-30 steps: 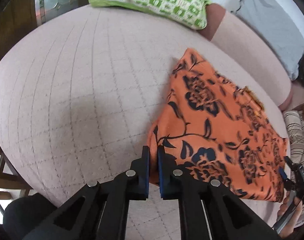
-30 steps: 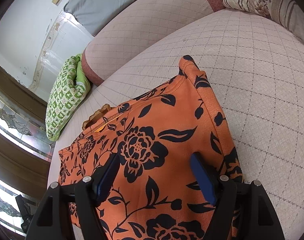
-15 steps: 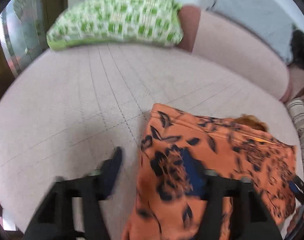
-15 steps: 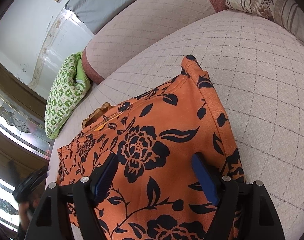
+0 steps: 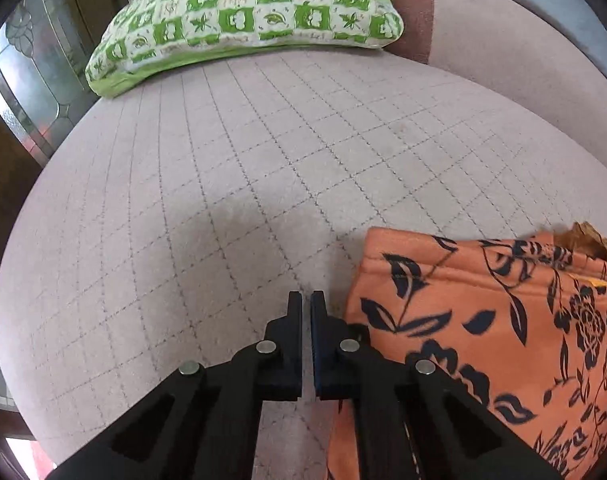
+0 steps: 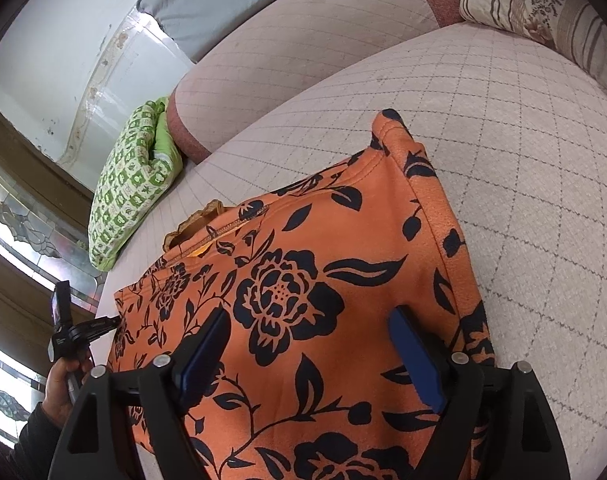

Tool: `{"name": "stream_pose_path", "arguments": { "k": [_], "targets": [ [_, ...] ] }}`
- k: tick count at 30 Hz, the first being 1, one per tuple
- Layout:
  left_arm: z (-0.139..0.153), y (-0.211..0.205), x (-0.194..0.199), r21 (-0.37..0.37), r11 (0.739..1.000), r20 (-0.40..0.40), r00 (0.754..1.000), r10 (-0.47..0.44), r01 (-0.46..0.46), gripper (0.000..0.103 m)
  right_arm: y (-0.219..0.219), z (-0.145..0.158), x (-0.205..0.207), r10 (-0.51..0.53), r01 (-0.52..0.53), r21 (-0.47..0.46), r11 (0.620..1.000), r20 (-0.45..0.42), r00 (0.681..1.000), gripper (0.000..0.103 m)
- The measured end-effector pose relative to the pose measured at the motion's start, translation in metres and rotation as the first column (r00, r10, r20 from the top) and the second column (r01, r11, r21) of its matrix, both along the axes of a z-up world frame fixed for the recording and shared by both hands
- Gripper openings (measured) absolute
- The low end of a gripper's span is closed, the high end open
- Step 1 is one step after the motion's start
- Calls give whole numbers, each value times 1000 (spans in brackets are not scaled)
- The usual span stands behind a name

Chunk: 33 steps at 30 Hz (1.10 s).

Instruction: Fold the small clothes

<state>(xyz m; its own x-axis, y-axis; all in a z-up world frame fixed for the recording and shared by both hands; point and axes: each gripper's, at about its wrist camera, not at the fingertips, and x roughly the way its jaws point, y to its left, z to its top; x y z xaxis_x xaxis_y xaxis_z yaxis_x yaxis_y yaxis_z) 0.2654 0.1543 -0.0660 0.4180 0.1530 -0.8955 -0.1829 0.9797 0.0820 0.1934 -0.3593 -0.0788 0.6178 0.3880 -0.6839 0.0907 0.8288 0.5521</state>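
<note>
Swung off the orange floral garment (image 5: 483, 344) since a second ago, the left gripper (image 5: 306, 300); now jaws clenched on nothing, over bare quilted sofa seat (image 5: 263, 184) just beside the cloth's left edge. Right gripper (image 6: 311, 340) poised above the garment, jaws opening wide, pads clear of the fabric. Garment folded flat near the seat's front edge; green checked pillow (image 5: 243, 12) at the far left corner.

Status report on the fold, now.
Left gripper jaws shut, empty, beside the orange floral garment. Right gripper jaws opening over it, nothing pinched. Nothing in the way.
</note>
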Motion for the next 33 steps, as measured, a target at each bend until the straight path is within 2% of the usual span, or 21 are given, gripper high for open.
{"name": "stream_pose_path", "arguments": {
  "k": [6,12,14,15,16,18,20,21,22,24,25,27,28,29,31,33],
  "targets": [
    [22,-13,-25,11,1000,37,999,-16,16,3,2,0,0,5,-5,-18,1000,6,1000,86],
    [41,-29,-44,15,999,67,997,-48,47,9,5,1,1,12,-12,-39,999,13,1000,88],
    [45,-36,-53,8,999,70,996,-51,50,13,5,2,0,14,-14,-40,999,14,1000,88],
    [47,-40,-59,1,999,75,996,-52,52,21,4,4,-1,12,-11,-43,999,16,1000,88],
    [51,-43,-64,-8,998,82,995,-56,57,34,4,10,-4,0,2,-57,998,32,1000,88],
    [53,-48,-74,-18,997,106,992,-67,69,50,12,36,-17,26,-4,-143,990,157,987,88],
    [50,-57,-87,-17,994,131,986,-105,108,55,22,49,-24,80,-42,-175,984,217,973,88],
    [47,-62,-91,-15,992,132,984,-120,123,57,24,47,-23,99,-68,-159,985,201,974,88],
    [38,-68,-94,-3,990,108,984,-141,143,57,24,36,-17,109,-90,-130,987,141,984,88],
    [16,-72,-91,22,988,33,988,-154,153,57,15,1,-1,73,-75,-56,996,-34,997,85],
    [8,-72,-91,33,988,11,989,-150,150,59,6,1,-3,37,-37,-12,999,-10,999,84],
    [14,-70,-98,48,990,50,989,-138,136,60,-1,19,-12,-5,5,-14,1000,34,999,85],
    [20,-73,-102,69,988,63,987,-145,141,60,-7,30,-24,-37,39,-26,999,82,996,86],
    [26,-76,-106,86,984,84,983,-162,155,60,-11,36,-35,-65,66,-7,998,94,993,86],
    [39,-87,-119,132,973,153,966,-210,191,63,-20,40,-62,-86,78,86,993,85,993,86],
    [45,-97,-130,138,970,190,956,-225,201,65,-24,39,-84,-105,100,100,990,49,993,86]
  ]
}}
